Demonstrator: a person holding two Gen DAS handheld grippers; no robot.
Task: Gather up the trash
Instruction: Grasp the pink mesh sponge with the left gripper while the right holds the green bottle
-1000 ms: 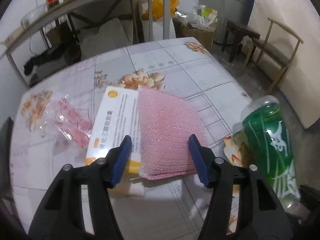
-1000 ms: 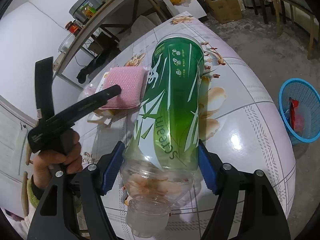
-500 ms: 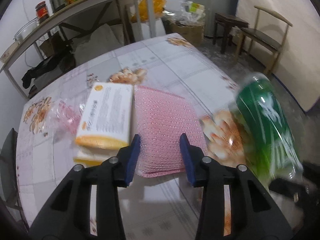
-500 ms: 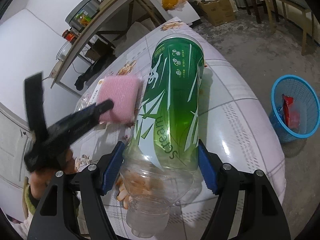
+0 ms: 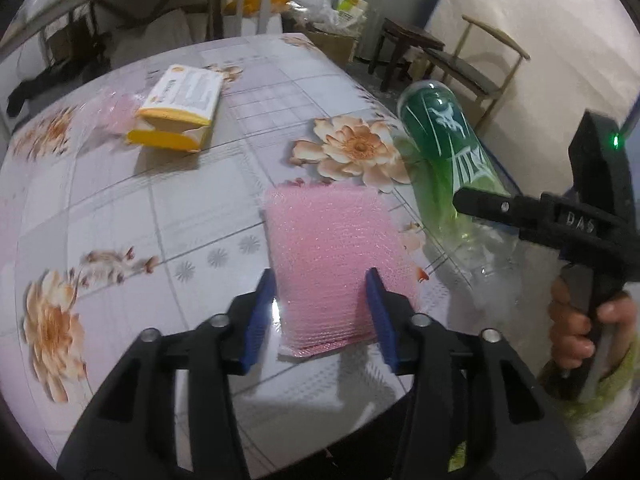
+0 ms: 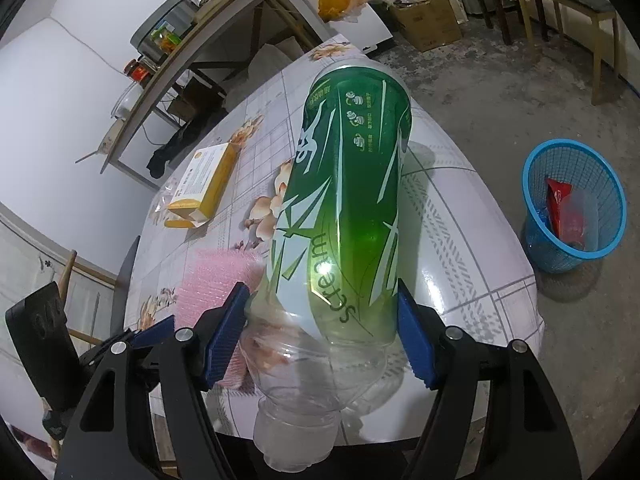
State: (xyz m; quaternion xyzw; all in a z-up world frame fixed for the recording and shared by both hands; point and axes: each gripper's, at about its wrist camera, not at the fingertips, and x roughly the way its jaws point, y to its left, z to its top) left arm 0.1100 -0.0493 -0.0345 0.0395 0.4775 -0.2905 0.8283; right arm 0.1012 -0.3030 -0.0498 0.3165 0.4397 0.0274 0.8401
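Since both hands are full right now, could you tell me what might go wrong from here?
1. The right gripper holds the green bottle near its clear tapered end, so it could swing or slip out.
2. The left gripper holds only the near edge of the pink bubble bag; the limp bag might slide free.
3. The blue basket stands on the floor off the table; a drop could miss it.
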